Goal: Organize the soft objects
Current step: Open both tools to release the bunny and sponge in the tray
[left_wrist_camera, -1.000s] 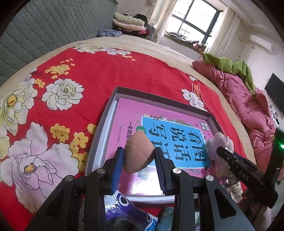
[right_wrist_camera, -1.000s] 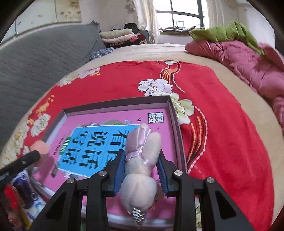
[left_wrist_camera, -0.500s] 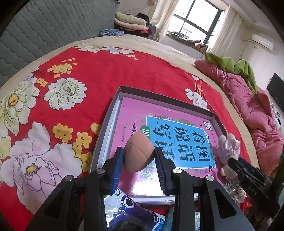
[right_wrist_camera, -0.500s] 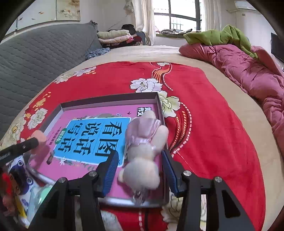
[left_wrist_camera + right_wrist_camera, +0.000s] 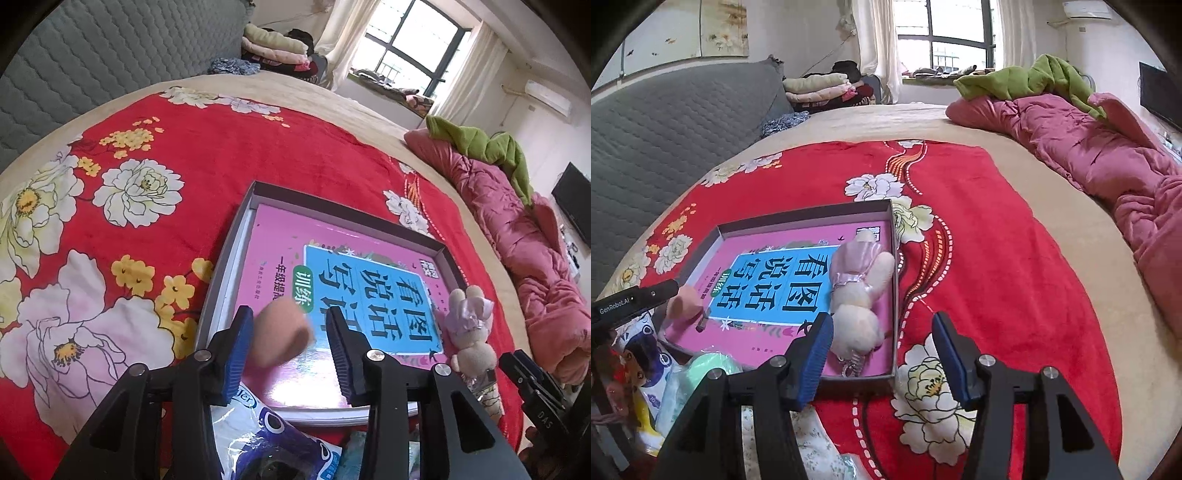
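Note:
A grey shallow tray (image 5: 351, 218) (image 5: 805, 218) lies on the red flowered bedspread with a pink and blue book (image 5: 369, 288) (image 5: 768, 280) inside. My left gripper (image 5: 290, 350) hangs over the tray's near left corner, its jaws opening. A peach makeup sponge (image 5: 282, 332) (image 5: 685, 301) is blurred between the pads, with a gap on its right side. A cream plush bunny (image 5: 858, 295) (image 5: 469, 332) with pink ears lies in the tray along its right wall. My right gripper (image 5: 882, 354) is just behind the bunny, jaws opening, nothing between them.
Plastic packets (image 5: 258, 424) and a mint green item (image 5: 709, 369) lie at the tray's near side. A pink quilt (image 5: 1089, 147) with a green blanket (image 5: 1027, 81) runs along the right. A grey padded headboard (image 5: 665, 122) and folded clothes (image 5: 820, 85) stand at the back.
My right gripper opened, let the bunny drop into the tray and drew back. My left gripper's jaws widened and the sponge, held before, now blurs loose between them.

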{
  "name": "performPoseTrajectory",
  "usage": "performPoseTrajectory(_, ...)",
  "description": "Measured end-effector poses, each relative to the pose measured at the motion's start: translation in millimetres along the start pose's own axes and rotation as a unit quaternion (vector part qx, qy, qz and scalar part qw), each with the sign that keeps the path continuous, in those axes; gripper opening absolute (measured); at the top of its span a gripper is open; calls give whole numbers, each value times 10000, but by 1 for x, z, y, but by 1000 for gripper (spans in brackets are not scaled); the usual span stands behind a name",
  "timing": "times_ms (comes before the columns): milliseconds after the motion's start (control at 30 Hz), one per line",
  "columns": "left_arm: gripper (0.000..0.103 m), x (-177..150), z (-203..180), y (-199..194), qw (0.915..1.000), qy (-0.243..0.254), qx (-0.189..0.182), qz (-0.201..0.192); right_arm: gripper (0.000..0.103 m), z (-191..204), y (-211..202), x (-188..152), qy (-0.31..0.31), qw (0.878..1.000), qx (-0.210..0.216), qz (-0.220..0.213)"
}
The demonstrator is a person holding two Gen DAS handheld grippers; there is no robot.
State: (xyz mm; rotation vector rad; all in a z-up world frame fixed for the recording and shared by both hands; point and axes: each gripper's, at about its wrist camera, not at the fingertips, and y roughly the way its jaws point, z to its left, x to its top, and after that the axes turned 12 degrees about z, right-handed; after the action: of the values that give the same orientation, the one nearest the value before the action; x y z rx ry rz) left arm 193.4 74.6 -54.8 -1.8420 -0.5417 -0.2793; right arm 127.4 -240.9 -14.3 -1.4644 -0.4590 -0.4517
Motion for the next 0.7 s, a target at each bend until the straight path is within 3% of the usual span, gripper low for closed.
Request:
performPoseTrajectory(167,47,0,1,-2,10000,-41,-36,-13,55,0,-6,-4,1,10000,77,2)
performPoseTrajectory(233,53,0,1,-4,10000,-39,-64,-21,56,2,-9,-6,-49,10000,71,-37)
performPoseTrajectory(700,59,-2,0,-18,9998,9,-83,-179,56,4,-16,-10,-42,9999,140,-48)
